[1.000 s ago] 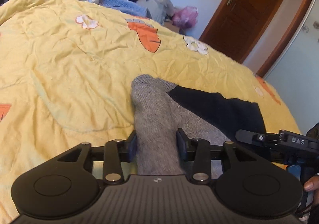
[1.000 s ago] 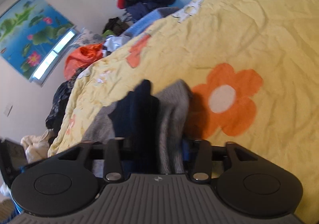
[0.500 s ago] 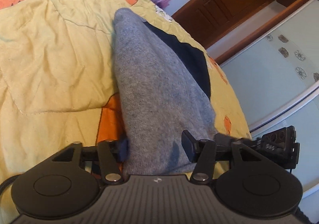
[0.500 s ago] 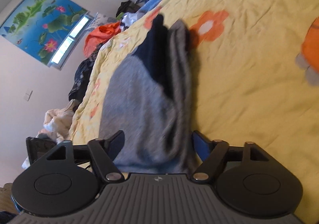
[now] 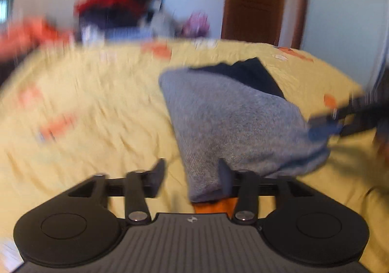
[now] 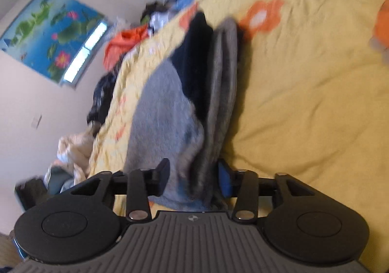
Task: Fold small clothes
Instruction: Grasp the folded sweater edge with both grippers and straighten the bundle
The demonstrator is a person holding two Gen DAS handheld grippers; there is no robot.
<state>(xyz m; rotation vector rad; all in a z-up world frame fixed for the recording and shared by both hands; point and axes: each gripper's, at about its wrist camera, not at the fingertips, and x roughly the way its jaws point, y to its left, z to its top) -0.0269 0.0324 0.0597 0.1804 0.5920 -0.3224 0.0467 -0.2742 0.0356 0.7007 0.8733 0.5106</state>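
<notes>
As the grey garment [image 5: 233,124] settles folded on the yellow bedspread [image 5: 97,103], its dark navy part [image 5: 245,71] showing at the far end, my left claw [image 5: 192,175] has just been opening: the jaws now stand spread, one pad touching the cloth's near corner, the other clear of it, where half a second ago they pinched it. My right claw [image 6: 192,173] has just been closing and pinches the doubled grey edge [image 6: 218,103]. I judge this fold laid down, with the left hand free to smooth or take a new hold. Piled clothes [image 5: 121,5] wait beyond the bed.
</notes>
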